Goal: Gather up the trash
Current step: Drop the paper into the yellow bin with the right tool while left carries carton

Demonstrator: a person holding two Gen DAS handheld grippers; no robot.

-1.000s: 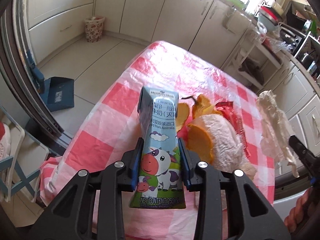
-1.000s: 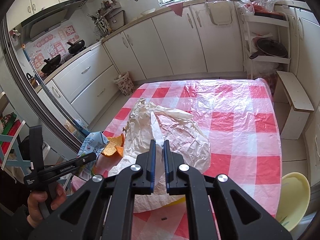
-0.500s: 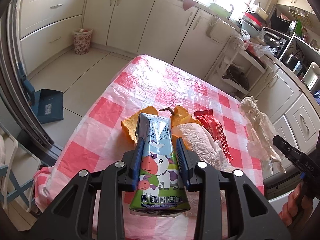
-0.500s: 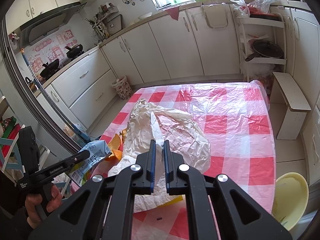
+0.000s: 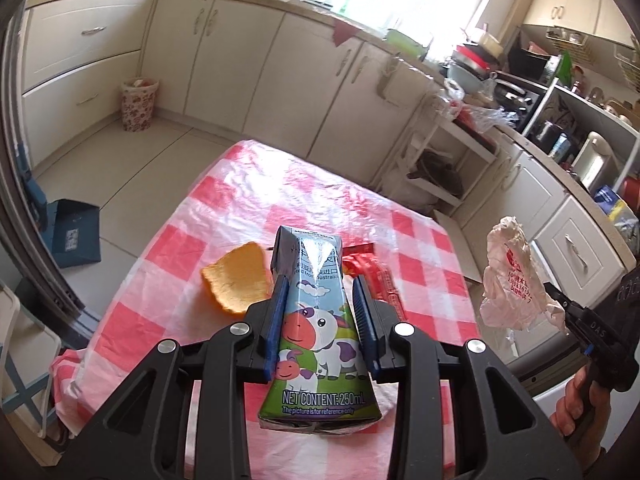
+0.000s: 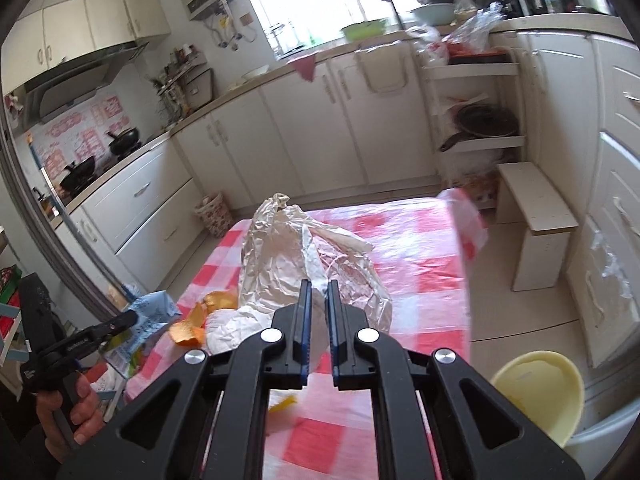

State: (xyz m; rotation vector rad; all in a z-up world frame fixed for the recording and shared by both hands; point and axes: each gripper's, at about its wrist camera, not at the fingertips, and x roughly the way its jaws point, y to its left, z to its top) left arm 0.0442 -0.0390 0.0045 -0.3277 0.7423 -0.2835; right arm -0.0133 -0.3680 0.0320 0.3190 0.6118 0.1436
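Note:
My left gripper [image 5: 319, 285] is shut on a blue milk carton [image 5: 318, 320] with a cartoon cow, held above the near end of the red-and-white checked table [image 5: 280, 184]. An orange peel [image 5: 236, 280] and a red wrapper [image 5: 372, 270] lie on the cloth just beyond the carton. My right gripper [image 6: 319, 286] is shut on a crumpled white plastic bag [image 6: 288, 248], which hangs bunched up off the table's right side [image 5: 512, 280]. In the right wrist view the left gripper [image 6: 120, 320] holds the carton [image 6: 154, 310] beside orange peels [image 6: 192, 328].
A pale yellow bowl-shaped bin [image 6: 536, 392] sits low at the right beside the table. A floral wastebasket [image 5: 138, 104] stands by the far cabinets. A blue dustpan [image 5: 76, 236] lies on the floor at left, and a white stool [image 6: 536, 216] stands at the far right.
The left gripper has risen with the carton and tilted upward. The right gripper has swung sideways, gathering the white bag off the cloth so it hangs bunched in the air.

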